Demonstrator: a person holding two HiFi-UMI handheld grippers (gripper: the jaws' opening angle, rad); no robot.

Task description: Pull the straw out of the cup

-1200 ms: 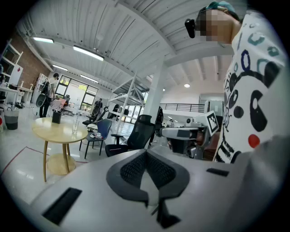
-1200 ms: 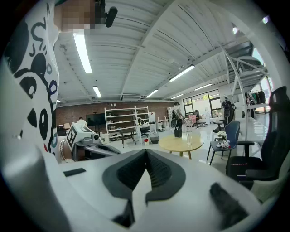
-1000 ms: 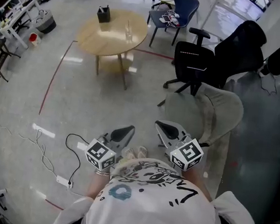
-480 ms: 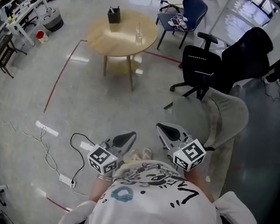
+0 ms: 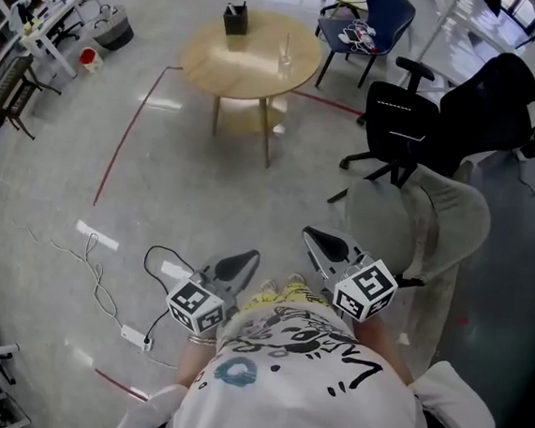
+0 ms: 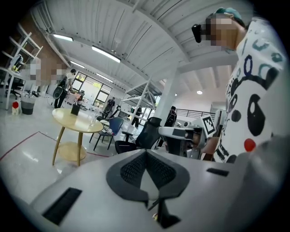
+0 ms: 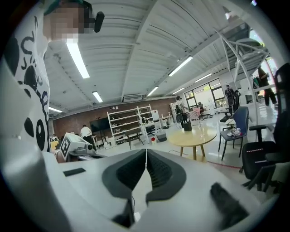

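Observation:
A clear cup (image 5: 285,60) with a thin straw stands on the round wooden table (image 5: 250,51) far ahead of me across the floor. The cup (image 7: 201,129) also shows small in the right gripper view, and the table (image 6: 74,123) shows in the left gripper view. My left gripper (image 5: 241,262) and right gripper (image 5: 321,242) are held close to my body, both pointing toward the table. Each has its jaws shut with nothing between them. The left gripper (image 6: 146,156) and right gripper (image 7: 146,154) show closed pads in their own views.
A black box (image 5: 236,17) sits on the table's far side. A black office chair (image 5: 403,123), a blue chair (image 5: 375,21) and a grey chair (image 5: 427,214) stand to the right. A cable with a power strip (image 5: 100,286) lies on the floor at left.
The table and chairs have slid down and to the right in the head view, so I have come nearer to them. Both grippers stay shut, held the same way.

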